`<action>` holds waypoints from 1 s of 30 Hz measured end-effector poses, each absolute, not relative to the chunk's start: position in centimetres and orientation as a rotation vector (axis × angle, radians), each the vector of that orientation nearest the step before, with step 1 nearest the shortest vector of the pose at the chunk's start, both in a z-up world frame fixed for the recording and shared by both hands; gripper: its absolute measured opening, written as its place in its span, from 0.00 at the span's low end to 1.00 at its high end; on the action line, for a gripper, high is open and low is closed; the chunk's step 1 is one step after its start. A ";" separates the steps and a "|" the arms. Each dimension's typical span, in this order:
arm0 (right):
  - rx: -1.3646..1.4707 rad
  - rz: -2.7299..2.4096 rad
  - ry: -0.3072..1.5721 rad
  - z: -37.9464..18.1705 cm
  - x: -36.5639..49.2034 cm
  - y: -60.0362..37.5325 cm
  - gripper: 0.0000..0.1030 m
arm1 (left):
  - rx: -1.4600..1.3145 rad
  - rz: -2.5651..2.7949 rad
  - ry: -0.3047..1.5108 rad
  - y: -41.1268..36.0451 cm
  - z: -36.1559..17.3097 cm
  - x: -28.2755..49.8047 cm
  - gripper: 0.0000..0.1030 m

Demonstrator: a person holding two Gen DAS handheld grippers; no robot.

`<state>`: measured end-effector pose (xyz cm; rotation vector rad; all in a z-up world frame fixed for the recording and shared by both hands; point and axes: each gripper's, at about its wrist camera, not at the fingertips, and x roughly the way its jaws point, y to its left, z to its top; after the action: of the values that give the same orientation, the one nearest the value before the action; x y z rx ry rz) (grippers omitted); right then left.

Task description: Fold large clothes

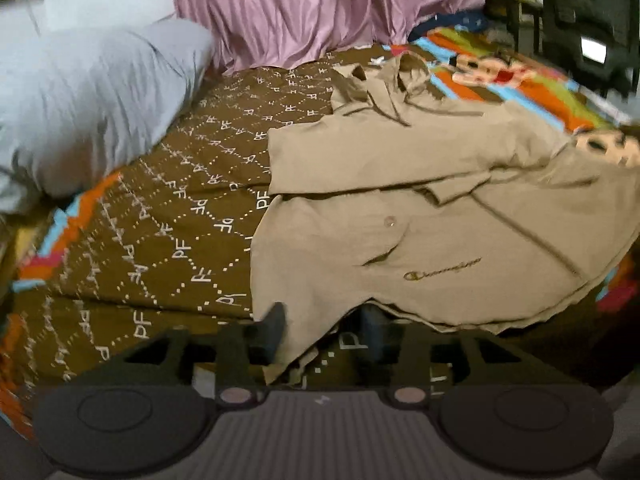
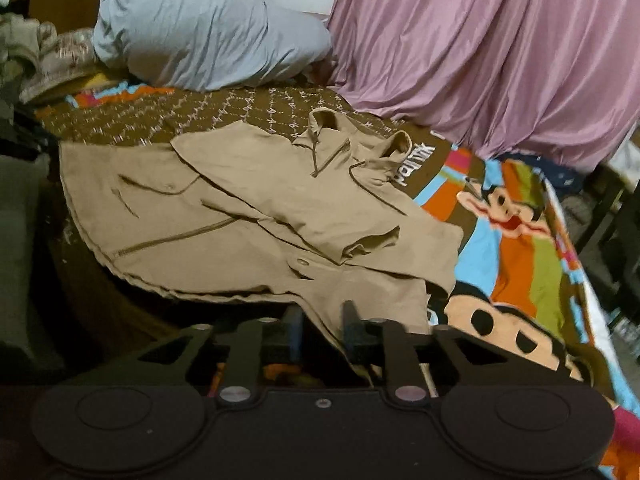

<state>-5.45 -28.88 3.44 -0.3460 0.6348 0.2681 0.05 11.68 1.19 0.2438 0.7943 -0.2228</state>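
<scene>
A tan jacket (image 1: 420,220) lies spread on the bed, with one sleeve folded across its front and a small embroidered logo near the hem. In the right wrist view the same jacket (image 2: 260,208) shows its collar at the far end and its zip. My left gripper (image 1: 322,332) stands open at the hem's near corner, and a flap of cloth hangs loose between its fingers. My right gripper (image 2: 322,326) is open too, at the hem's other corner, with the cloth's tip lying in the gap between its fingers.
The bedspread (image 1: 160,220) is brown with white lettering, with bright cartoon stripes (image 2: 520,240) to the right. A grey pillow (image 2: 200,40) and a pink drape (image 2: 500,60) close off the far side. Crumpled clothes (image 2: 28,48) lie far left; dark furniture (image 1: 588,20) stands right.
</scene>
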 end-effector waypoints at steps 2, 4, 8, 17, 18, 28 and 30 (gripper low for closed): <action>-0.309 0.264 0.626 4.8 -5.5 -30.2 0.42 | 0.212 -0.229 0.787 12.6 2.0 0.3 0.62; -0.288 0.243 0.607 6.2 -5.2 -31.5 0.46 | 0.193 -0.219 0.758 12.8 3.1 1.4 0.70; -0.247 0.197 0.555 8.8 -2.0 -33.2 0.67 | 0.184 -0.199 0.692 11.7 5.2 5.8 0.91; -0.239 0.156 0.556 10.2 14.4 -32.9 0.98 | 0.357 -0.215 0.574 2.9 6.1 22.6 0.99; -0.234 0.143 0.570 9.8 16.6 -32.9 0.98 | 0.376 -0.210 0.566 1.9 5.9 24.4 0.99; -0.320 0.075 0.618 2.1 40.5 -31.7 0.88 | 0.493 -0.273 0.596 -6.1 -0.6 42.0 0.91; -0.341 0.067 0.617 0.6 44.7 -31.0 0.86 | 0.496 -0.275 0.603 -6.6 -1.5 44.2 0.85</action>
<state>44.73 -31.00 0.57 -0.3413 0.6167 0.0666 44.22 -6.64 -1.52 0.4957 0.6032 -0.2754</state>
